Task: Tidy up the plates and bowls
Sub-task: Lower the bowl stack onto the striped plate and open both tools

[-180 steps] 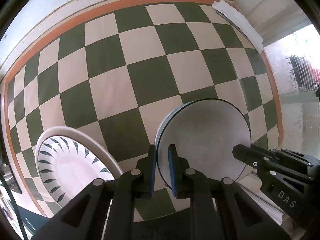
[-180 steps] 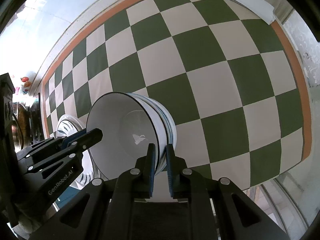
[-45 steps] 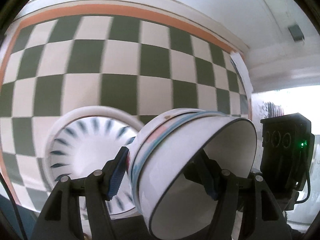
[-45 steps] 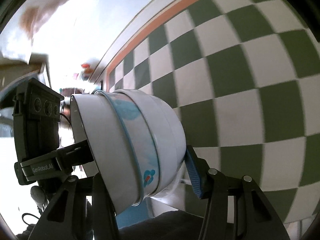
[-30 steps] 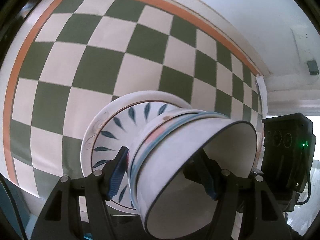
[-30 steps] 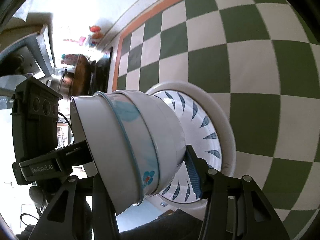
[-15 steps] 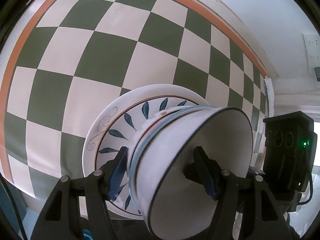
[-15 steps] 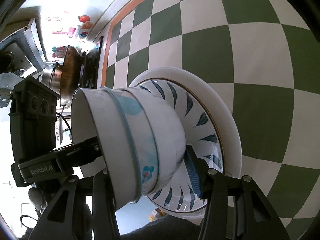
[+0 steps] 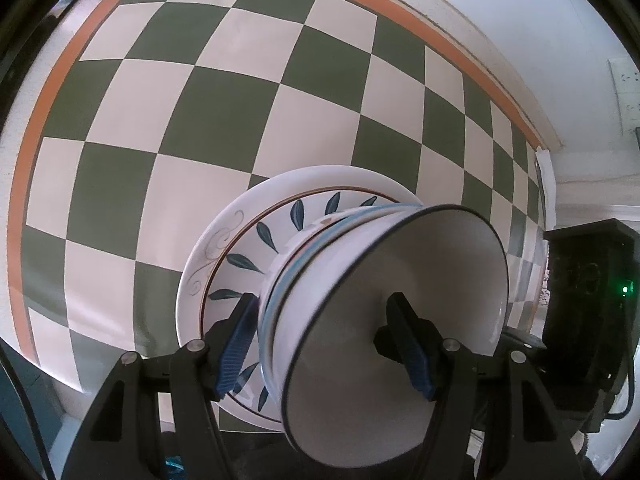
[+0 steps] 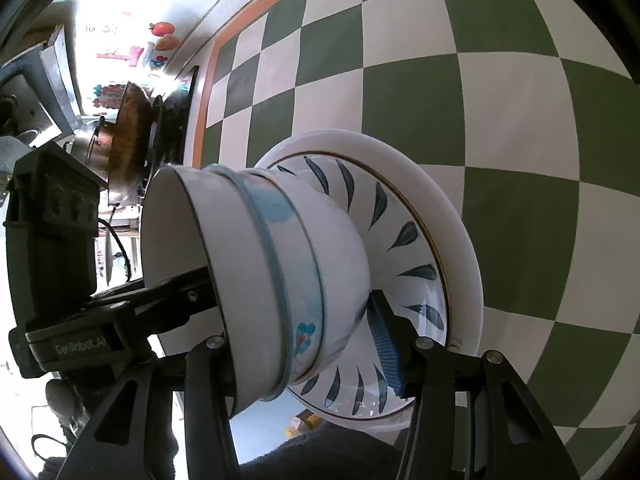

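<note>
Nested bowls (image 9: pixel 384 304) were gripped from both sides—left tool (image 9: pixel 328 344) and right tool (image 10: pixel 296 344) each clamped across the stack—base at the leaf-pattern plate (image 10: pixel 404 240) on the checkered counter (image 9: pixel 224 112); release seemingly remained.

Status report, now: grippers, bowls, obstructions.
Left gripper and right gripper both clamped across the bowl stack. Stack over the leaf plate; contact unclear. Nothing in the way.
</note>
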